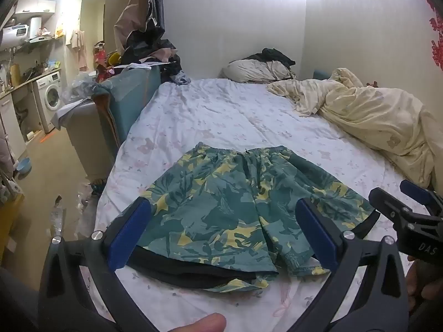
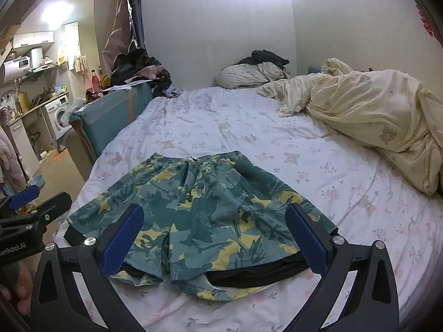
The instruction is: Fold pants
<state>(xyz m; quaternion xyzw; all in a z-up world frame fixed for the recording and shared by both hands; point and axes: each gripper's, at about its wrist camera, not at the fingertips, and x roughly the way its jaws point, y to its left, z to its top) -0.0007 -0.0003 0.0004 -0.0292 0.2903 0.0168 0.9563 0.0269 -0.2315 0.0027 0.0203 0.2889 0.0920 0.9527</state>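
The green and yellow leafy cloth shorts (image 1: 243, 204) lie flat on the white flowery bed sheet (image 1: 221, 121). The left gripper (image 1: 224, 232) and right gripper (image 2: 218, 238) hover wide open, holding nothing. Pinch one side edge, then lift it over evenly.

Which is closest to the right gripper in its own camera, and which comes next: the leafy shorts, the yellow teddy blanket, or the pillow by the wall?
Going out from the right gripper:
1. Leafy shorts, spread flat on the bed right between its open fingers.
2. Yellow teddy blanket, bunched up farther back on the right.
3. Pillow, at the far end against the wall.
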